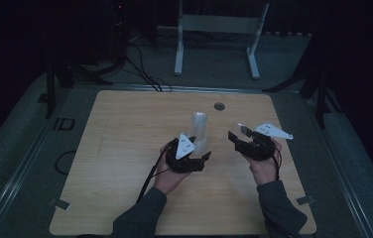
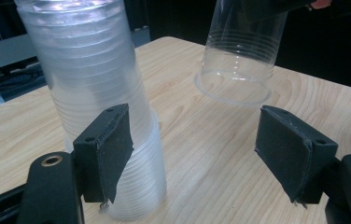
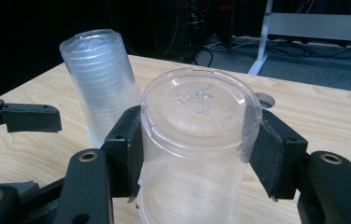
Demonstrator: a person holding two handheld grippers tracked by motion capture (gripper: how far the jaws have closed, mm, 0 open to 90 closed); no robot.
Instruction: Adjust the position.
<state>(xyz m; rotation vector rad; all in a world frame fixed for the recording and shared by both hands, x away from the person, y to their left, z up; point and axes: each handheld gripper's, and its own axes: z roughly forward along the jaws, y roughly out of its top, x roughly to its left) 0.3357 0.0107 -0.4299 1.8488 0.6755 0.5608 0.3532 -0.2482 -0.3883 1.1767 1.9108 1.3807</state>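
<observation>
Clear plastic cup (image 3: 197,154), embossed base lettering unreadable, clamped in right gripper (image 3: 197,158); left gripper (image 2: 197,154) released beside cup stack (image 2: 101,107).

black tongs (image 3: 197,154) with brass-ringed screw holes, grey plates, dark grey sleeves (image 1: 142,213).

- In the left gripper view, the top of the stack of cups (image 2: 99,102) is cut off by the picture's upper edge, and its foot sits partly behind a black pad.
- There, the single cup (image 2: 239,51) loses its base to the upper edge.
- In the right gripper view, that cup's rim runs below the picture's edge.
- In the high view, it is too small and dim to make out.
</observation>
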